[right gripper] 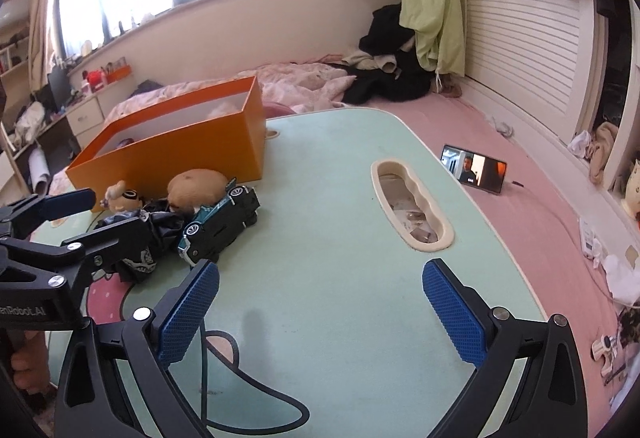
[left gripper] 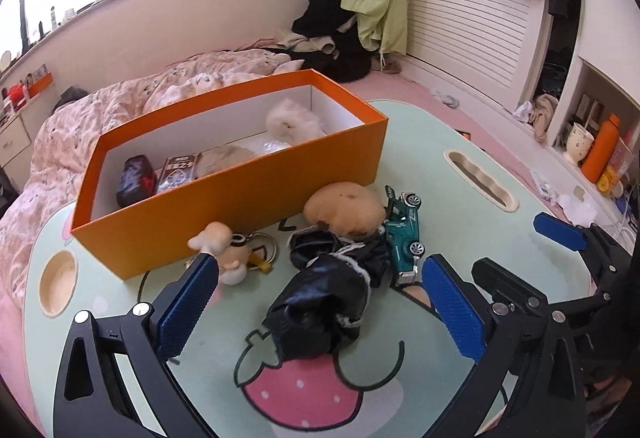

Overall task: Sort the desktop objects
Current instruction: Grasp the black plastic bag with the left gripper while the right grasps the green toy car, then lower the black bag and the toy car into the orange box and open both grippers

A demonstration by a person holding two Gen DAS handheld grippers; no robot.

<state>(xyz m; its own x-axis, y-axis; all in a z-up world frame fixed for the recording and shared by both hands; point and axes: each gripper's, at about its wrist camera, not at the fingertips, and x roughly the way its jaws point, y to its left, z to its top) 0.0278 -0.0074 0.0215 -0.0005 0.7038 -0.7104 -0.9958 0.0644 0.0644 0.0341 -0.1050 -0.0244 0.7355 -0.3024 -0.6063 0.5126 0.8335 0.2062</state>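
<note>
Left wrist view: the left gripper is held wide open, one black doll lying between its jaws, untouched. Beyond them are seen one green toy car, one brown plush, one keychain figure and one orange box.

Right wrist view: the right gripper is spread open over bare table; the car is left of its jaws.

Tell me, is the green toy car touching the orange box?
Apart. The right wrist view shows the green toy car with bare table between it and the orange box.
</note>
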